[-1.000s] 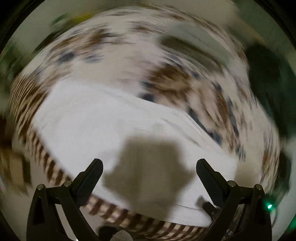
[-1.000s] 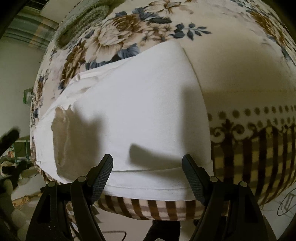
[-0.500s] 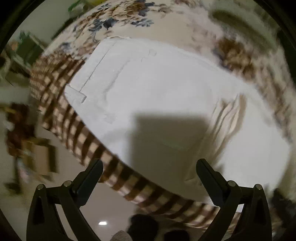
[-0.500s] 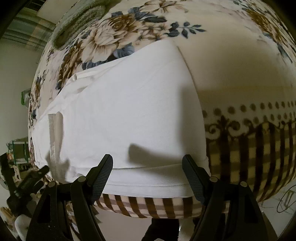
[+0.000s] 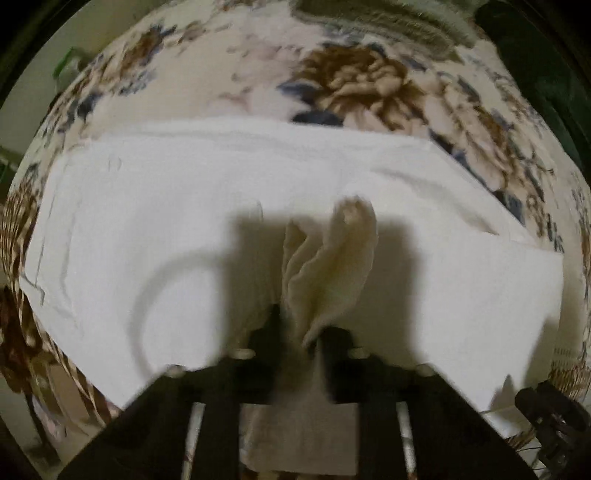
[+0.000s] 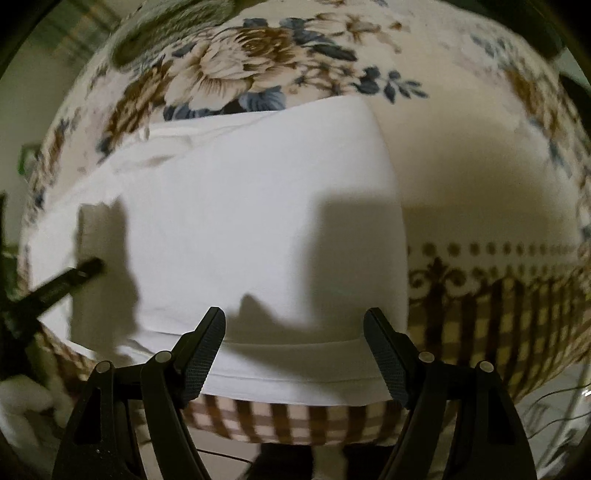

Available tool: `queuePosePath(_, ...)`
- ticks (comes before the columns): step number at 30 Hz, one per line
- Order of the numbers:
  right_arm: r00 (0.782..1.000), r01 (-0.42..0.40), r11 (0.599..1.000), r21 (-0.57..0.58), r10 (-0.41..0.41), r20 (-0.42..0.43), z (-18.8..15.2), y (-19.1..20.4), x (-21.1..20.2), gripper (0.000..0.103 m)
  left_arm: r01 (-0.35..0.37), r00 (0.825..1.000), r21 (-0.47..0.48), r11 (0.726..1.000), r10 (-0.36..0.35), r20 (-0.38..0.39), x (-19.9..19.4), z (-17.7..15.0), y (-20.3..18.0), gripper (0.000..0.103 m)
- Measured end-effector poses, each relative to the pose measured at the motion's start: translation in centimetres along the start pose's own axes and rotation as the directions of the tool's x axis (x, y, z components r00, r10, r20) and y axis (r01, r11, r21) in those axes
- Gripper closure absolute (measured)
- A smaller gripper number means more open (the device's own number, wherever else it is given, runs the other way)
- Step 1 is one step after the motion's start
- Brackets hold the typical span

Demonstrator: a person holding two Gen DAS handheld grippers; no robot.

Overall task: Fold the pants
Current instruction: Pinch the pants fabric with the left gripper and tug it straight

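White pants (image 5: 166,229) lie flat across a floral blanket (image 5: 354,85), also in the right wrist view (image 6: 240,221). My left gripper (image 5: 297,332) is shut on a bunched fold of the pants (image 5: 332,266) at their near edge, and the fabric stands up between the jaws. My right gripper (image 6: 295,347) is open, just above the near hem of the pants (image 6: 295,384), touching nothing. The left gripper shows blurred at the left edge of the right wrist view (image 6: 66,280).
The blanket (image 6: 480,184) drapes over the near edge, with a brown checked border (image 6: 498,314) hanging down. A grey-green knitted item (image 5: 388,22) lies at the far side. Floor and cables (image 6: 554,406) show below the edge.
My left gripper swung in over the pants, went from open to shut and now pinches a fold of fabric. My right gripper stayed open over the hem, nearly still.
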State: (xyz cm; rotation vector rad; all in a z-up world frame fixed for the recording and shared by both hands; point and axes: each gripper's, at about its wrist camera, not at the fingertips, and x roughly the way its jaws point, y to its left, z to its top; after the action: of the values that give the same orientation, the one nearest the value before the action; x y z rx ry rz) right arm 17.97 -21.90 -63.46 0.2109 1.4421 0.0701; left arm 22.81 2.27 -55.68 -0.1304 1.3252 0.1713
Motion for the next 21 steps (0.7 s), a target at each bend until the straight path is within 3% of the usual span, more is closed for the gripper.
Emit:
queuePosePath(4,0.998,0.055,0.998,-0.029,-0.054,0.030,-0.4,0.5,-0.3,0.021,0.009,1.000,0.002,1.000,-0.009,0.018,-0.4,0.0,0.5,0.094)
queuePosePath(5,0.998,0.057,0.998,-0.028,-0.056,0.032,-0.4,0.6,-0.3,0.014,0.015,1.000,-0.006,1.000,-0.015,0.017,-0.2,0.0,0.7,0.094)
queuePosePath(10,0.998,0.048,0.999,-0.020,-0.047,0.037,-0.5,0.7,-0.8,0.013,0.028,0.999,-0.031,0.999,-0.027,0.024,-0.4,-0.4,1.2,0.093)
queuePosePath(13,0.999,0.031,0.999,-0.010,-0.031,0.039,-0.7,0.4,-1.3,0.013,0.087,0.996,-0.106,0.991,-0.084,0.038,-1.5,-0.6,2.0,0.090)
queuePosePath(15,0.999,0.005,1.000,-0.002,-0.005,0.038,-0.6,0.2,-1.7,0.013,0.164,0.984,-0.182,0.970,-0.149,0.093,-3.6,-1.2,3.9,0.088)
queuePosePath(17,0.999,-0.010,1.000,0.005,0.010,0.032,-0.6,0.0,-1.9,0.013,0.181,0.978,-0.264,0.948,-0.146,0.147,-5.7,-2.0,6.4,0.051)
queuePosePath(18,0.999,-0.017,1.000,0.008,0.017,0.029,-0.5,-0.1,-1.9,0.013,0.193,0.974,-0.304,0.933,-0.143,0.178,-6.6,-2.5,8.1,0.011)
queuePosePath(19,0.999,-0.024,1.000,0.010,0.024,0.025,-0.5,0.0,-1.9,0.013,0.201,0.969,-0.337,0.920,-0.137,0.204,-7.2,-2.8,9.5,0.001)
queuePosePath(21,1.000,-0.029,0.999,0.019,0.029,0.008,-0.3,0.2,-1.6,0.013,0.214,0.963,-0.443,0.870,-0.112,0.246,-7.9,-4.0,13.6,0.001)
